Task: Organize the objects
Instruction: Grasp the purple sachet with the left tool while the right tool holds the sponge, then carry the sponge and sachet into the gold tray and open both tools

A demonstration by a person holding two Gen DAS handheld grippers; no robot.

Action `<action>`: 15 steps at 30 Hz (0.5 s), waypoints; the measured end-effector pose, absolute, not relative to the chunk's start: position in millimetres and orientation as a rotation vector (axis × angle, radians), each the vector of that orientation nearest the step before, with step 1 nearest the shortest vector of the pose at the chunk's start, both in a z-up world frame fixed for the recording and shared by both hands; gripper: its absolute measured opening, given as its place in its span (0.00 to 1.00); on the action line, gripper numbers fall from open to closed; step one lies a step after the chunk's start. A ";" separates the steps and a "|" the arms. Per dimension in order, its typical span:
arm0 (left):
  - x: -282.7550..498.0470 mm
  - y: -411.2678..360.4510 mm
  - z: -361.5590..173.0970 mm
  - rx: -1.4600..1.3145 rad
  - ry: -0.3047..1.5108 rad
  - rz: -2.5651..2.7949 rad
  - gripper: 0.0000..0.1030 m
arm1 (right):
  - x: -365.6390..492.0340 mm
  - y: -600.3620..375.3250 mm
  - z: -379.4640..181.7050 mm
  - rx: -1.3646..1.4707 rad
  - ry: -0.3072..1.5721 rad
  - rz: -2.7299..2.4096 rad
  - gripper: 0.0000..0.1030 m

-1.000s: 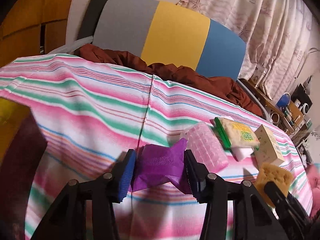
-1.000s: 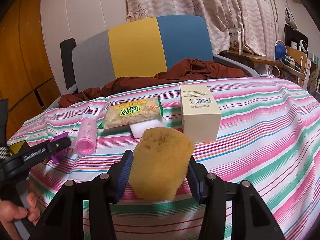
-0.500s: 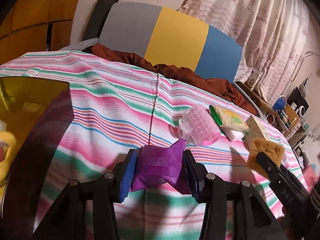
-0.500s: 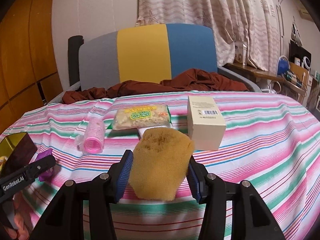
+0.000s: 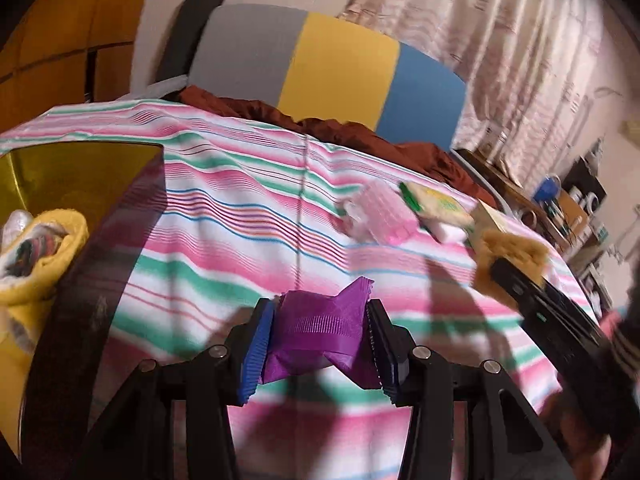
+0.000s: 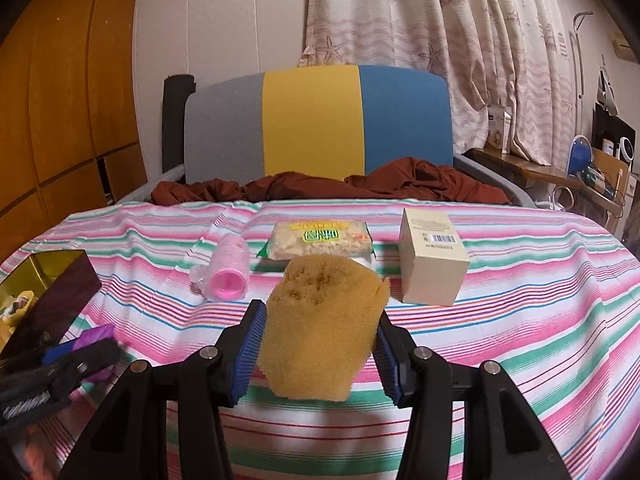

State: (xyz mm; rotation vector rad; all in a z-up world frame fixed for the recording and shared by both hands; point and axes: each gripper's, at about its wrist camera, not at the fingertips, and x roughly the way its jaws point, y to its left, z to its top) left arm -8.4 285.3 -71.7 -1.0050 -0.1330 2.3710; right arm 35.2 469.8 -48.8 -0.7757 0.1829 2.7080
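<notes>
Striped tablecloth [image 6: 520,320] — left gripper [image 5: 320,336] jaws clamp purple packet [image 5: 320,332]; right gripper [image 6: 320,344] jaws squeeze sponge [image 6: 320,324].

The dark box [image 5: 96,280] is cut off at the left edge.

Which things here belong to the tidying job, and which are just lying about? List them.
Job: purple packet in left gripper; sponge in right gripper; pink roller; snack pack; cream box; dark bin.
Lying about: chair; brown cloth; curtain.
</notes>
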 end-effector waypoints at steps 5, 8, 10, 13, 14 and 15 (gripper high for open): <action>23.2 276.9 -68.6 -0.967 -0.067 2.318 0.46 | 33.1 463.8 -50.5 -0.790 0.133 2.696 0.50; 36.3 269.5 -64.1 -0.959 -0.069 2.288 0.46 | 32.2 458.1 -49.7 -0.789 0.085 2.689 0.50; 43.7 264.5 -58.9 -0.945 -0.069 2.275 0.46 | 32.3 456.2 -49.4 -0.785 0.064 2.692 0.50; 55.5 254.8 -47.7 -0.902 -0.058 2.266 0.46 | 32.9 452.7 -48.5 -0.780 0.040 2.701 0.50; 58.1 249.6 -44.4 -0.890 -0.058 2.265 0.46 | 32.9 451.8 -48.4 -0.780 0.035 2.703 0.50; 60.4 242.6 -40.6 -0.881 -0.061 2.268 0.46 | 32.5 451.3 -48.5 -0.782 0.031 2.704 0.50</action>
